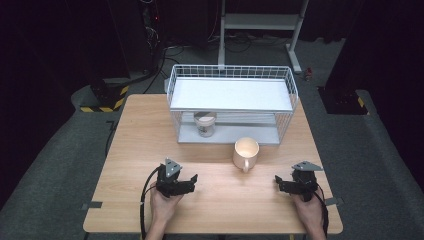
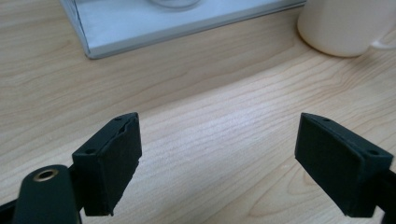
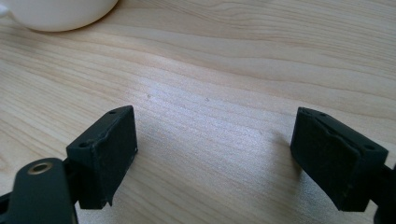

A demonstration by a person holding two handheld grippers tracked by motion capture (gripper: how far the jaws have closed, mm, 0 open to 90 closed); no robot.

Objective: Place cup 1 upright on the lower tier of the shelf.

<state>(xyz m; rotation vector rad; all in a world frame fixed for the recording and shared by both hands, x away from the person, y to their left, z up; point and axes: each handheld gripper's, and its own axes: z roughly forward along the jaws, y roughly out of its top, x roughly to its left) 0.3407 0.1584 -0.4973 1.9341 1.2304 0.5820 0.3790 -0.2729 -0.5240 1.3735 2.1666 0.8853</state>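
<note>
A cream mug [image 1: 246, 151] stands upright on the wooden table [image 1: 135, 150], just in front of a white wire basket rack [image 1: 232, 102]. My left gripper [image 1: 191, 182] rests low near the front left, jaws pointing right toward the mug. In the left gripper view this left gripper [image 2: 219, 158] is open over bare wood, with the mug [image 2: 341, 28] at the upper right. At the front right my right gripper [image 1: 278, 182] points left. Its own view shows the right gripper [image 3: 212, 154] open with nothing between the pads, and the mug's base [image 3: 56, 11] at the top left.
A small pale jar [image 1: 205, 123] sits on the rack's lower level, under its white shelf [image 1: 230, 94]. The rack's base edge [image 2: 177, 28] lies ahead of the left gripper. Dark floor, cables and a metal stand [image 1: 260, 22] lie beyond the table.
</note>
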